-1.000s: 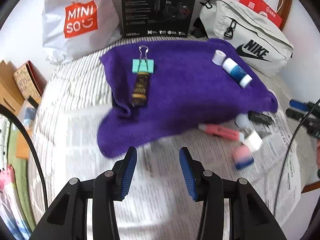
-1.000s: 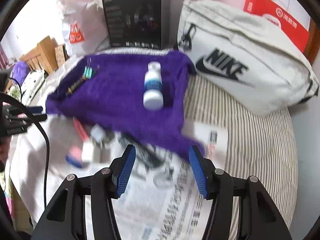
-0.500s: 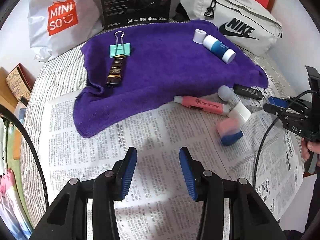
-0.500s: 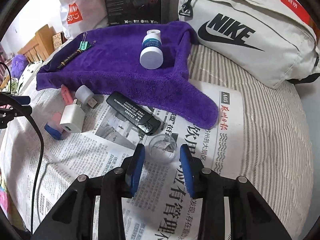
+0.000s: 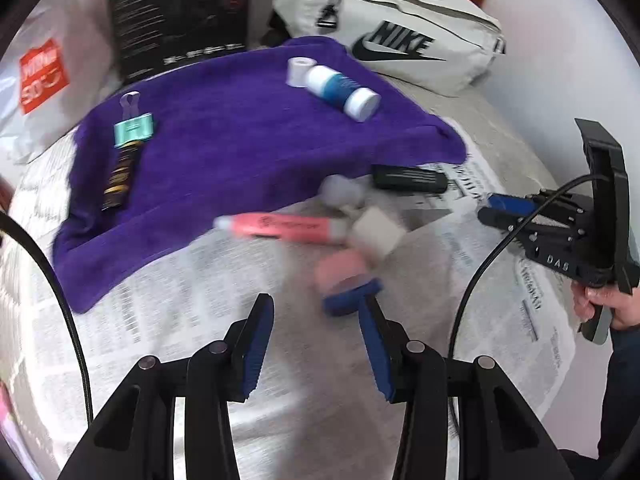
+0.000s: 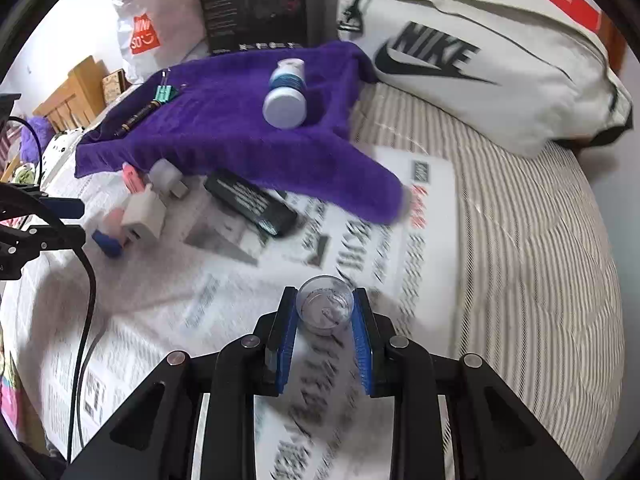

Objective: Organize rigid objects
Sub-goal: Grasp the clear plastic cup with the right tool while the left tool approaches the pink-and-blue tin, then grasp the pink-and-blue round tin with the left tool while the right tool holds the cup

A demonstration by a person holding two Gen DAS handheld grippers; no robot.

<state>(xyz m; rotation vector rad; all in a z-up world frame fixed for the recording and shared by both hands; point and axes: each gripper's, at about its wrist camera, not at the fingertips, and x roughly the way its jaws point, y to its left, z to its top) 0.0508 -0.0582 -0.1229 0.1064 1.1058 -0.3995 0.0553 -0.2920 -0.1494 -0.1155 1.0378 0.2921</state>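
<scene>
Because its jaws have just been closing, the right gripper now has both blue pads pressed against a small clear plastic cup, low in the middle of the right wrist view, a sideways pinch that looks meant to lift it off the newspaper without crushing it. The left gripper hangs with its jaws partly apart and nothing between them, low in its own view; just above its right fingertip lies a blurred pink and blue object that I cannot name, so I judge it the likely next pick. Further out, the loose pieces cluster mid-frame on the paper: a white charger plug, a pink highlighter and a black stick-shaped device with small white print too blurred to read. Beyond them, the purple towel seems to serve as the sorted area, carrying a teal binder clip, a dark pen and a white bottle with a blue label lying on its side. At the upper edge, the pale bag reads NIKE, the white shopping bag at upper left shows MINISO on orange, and the black box carries unreadable text.
</scene>
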